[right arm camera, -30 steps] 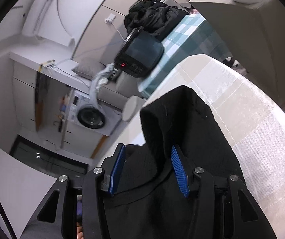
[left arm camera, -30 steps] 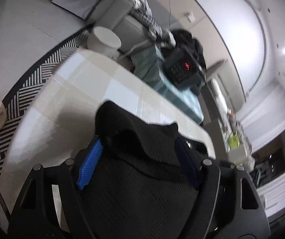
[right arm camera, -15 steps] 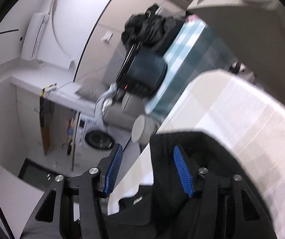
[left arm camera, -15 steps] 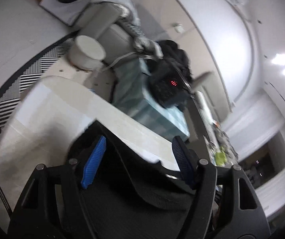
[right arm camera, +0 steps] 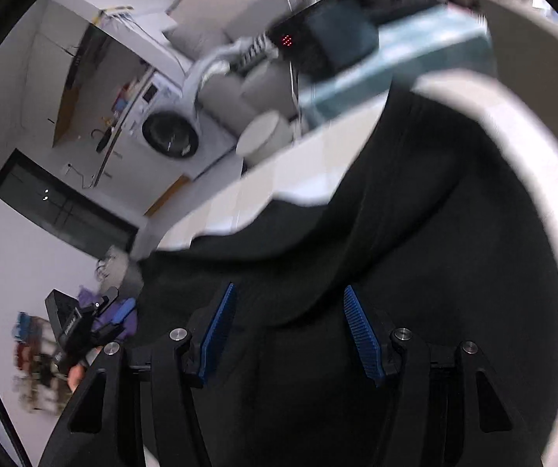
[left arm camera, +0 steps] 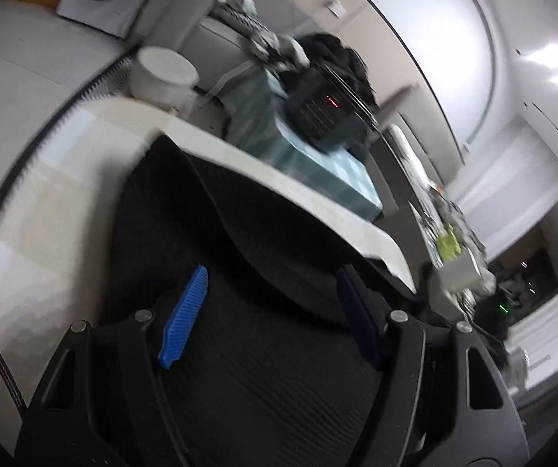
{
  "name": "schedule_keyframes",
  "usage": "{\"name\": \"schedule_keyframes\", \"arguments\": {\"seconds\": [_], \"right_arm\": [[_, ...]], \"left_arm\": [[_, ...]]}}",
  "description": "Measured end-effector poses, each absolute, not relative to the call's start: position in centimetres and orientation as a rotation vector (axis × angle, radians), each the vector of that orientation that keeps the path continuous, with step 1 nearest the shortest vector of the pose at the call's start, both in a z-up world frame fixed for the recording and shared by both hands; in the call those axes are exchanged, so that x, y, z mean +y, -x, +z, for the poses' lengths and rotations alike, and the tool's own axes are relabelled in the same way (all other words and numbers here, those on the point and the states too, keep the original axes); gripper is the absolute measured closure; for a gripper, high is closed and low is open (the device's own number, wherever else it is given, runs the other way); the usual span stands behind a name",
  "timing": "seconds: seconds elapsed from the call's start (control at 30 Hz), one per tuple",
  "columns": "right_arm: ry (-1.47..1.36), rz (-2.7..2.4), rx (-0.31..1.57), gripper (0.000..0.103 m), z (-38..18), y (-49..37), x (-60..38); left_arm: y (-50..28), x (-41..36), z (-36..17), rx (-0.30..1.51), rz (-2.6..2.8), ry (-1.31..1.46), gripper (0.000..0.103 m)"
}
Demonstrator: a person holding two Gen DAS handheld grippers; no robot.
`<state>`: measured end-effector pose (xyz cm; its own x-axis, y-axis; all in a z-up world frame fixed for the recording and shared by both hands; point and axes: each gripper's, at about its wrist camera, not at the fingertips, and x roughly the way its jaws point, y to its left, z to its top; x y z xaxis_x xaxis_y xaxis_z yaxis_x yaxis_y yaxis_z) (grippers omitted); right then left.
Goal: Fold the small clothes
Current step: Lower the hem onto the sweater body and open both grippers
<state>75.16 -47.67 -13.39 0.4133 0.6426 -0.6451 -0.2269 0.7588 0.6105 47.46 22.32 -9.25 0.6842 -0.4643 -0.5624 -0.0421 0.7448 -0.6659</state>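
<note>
one black garment (left arm camera: 247, 257) spread over one pale table (left arm camera: 57, 210), covering most of the tabletop in both wrist views; fabric looks ribbed close to the cameras and a long fold ridge runs across it toward the far table edge. two grippers, one per hand. left gripper (left arm camera: 269, 313): two blue pads, jaws spread about mid-width, black cloth lies between and under them, pads do not look pressed on it, though motion blur makes contact hard to judge. right gripper (right arm camera: 292, 330): two blue pads, jaws also stand apart at roughly mid-width, they have just been opening, garment sits beneath and between them with no pinch visible. in the right wrist view the other gripper shows at the left edge, small and blurred, with a bit of a hand behind it. beyond the table: one white round stool (left arm camera: 164, 74), one washing machine (right arm camera: 169, 132), one dark box with red lights (left arm camera: 323, 109) on a teal checked cloth (left arm camera: 310, 163), one black heap of clothes (left arm camera: 337, 52) behind it.
</note>
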Motion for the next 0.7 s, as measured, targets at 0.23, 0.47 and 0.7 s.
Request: {"name": "schedule_keyframes", "arguments": {"seconds": [0.23,0.47,0.7], "right_arm": [[-0.705,0.651,0.921,0.044,-14.9,-80.2,-44.8],[-0.751,0.518,0.762,0.044,-12.4,-80.8,-46.7],[-0.546,0.488,0.861,0.040,-12.0,-77.1,-46.9]], "left_arm": [[-46.4,16.5,-10.4,0.894,-0.319,0.628,0.037],[-47.8,9.6,-11.1,0.972,-0.389,0.436,0.031],[-52.6,8.0,-11.4,0.927,-0.243,0.456,0.031]]}}
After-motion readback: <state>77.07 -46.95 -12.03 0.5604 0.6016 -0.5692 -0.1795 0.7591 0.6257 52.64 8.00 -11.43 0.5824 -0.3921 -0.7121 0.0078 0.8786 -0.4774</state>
